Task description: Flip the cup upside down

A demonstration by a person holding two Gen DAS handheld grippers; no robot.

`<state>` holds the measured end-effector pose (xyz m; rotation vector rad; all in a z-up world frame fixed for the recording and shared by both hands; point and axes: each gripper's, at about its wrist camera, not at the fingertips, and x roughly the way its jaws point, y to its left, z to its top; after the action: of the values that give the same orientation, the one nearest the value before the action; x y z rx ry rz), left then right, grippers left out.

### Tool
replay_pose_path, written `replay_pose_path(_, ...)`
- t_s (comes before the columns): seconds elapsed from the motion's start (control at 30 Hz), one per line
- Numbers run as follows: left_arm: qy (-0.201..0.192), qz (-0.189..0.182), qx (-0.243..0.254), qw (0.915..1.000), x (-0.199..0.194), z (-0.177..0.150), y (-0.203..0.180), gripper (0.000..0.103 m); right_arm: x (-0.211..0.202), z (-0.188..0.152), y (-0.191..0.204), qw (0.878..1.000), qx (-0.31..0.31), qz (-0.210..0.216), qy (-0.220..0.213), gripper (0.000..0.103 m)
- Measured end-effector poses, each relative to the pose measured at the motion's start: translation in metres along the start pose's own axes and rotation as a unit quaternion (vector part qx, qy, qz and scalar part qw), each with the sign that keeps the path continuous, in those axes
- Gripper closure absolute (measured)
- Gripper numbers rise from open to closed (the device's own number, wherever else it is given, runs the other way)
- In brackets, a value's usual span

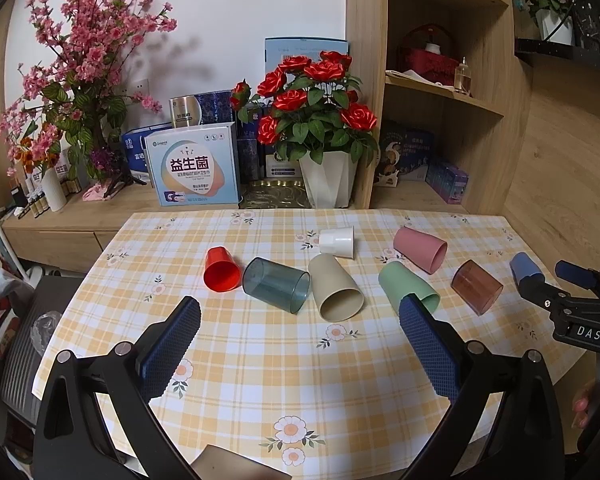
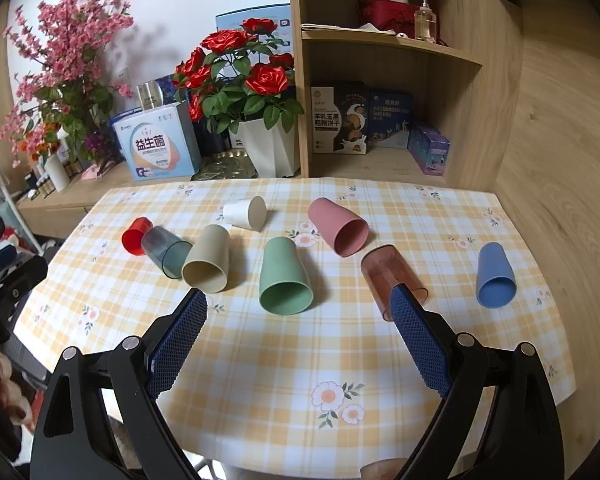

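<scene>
Cups, eight in mixed colors including a green cup (image 2: 285, 280), lie on their sides on the checkered tablecloth (image 2: 284, 364). Left gripper (image 1: 300, 344) and right gripper (image 2: 300, 336) hover wide open, empty.

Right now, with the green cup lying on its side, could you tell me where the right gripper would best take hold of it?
Grip the green cup across its side walls, about halfway along, coming down from above. It lies on its side with the mouth facing the right gripper and tapers toward the base, so the open fingers can likely straddle it there. The tan cup beside it leaves room.
</scene>
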<state>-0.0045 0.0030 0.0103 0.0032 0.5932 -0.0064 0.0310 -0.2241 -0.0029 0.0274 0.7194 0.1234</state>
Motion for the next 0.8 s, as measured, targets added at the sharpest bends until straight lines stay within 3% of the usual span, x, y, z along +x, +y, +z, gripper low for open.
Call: replay_pose_path(0.8,-0.002,-0.001,-0.003,1.0000,-0.0022,-0.0013,-0.0013,0.006,-0.0018,-0.0023,0.0018,1.000,0.001,0.006,0.002,0.013)
